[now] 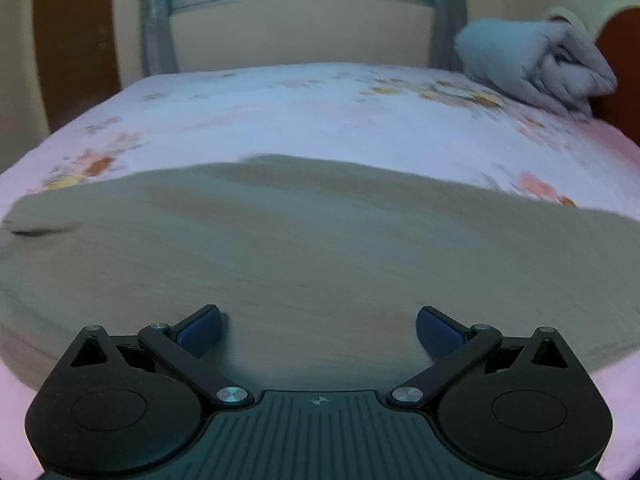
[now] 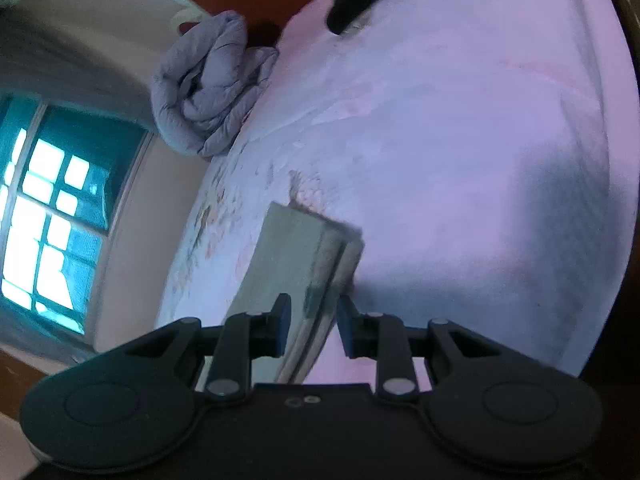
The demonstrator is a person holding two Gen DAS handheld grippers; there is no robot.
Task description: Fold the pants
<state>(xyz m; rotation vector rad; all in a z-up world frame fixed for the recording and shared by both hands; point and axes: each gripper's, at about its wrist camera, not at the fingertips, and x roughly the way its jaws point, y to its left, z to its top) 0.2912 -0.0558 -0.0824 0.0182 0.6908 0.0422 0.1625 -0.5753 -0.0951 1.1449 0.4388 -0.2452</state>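
Left gripper [image 1: 319, 332] is spread wide, nothing held. Right gripper [image 2: 311, 326] is narrowed around the stacked edge of the pants [image 1: 280, 248]; pad contact cannot be confirmed. One pair of khaki pants is laid on the bed [image 1: 320, 112]. Layers should be kept aligned and smoothed before creasing. One rolled grey blanket [image 1: 532, 64] is counted, well apart.

The pants [image 1: 304, 240] are matt khaki cloth, lying on the bed sheet [image 1: 304, 112], a smooth pale cotton-like cloth with a faded flower print. At the sheet's far corner, the rolled grey quilt [image 1: 536, 68] looks soft, puffy and stitched. Both grippers are matt black plastic with bright metal pivot pins and blue rubbery pads [image 1: 200, 332].
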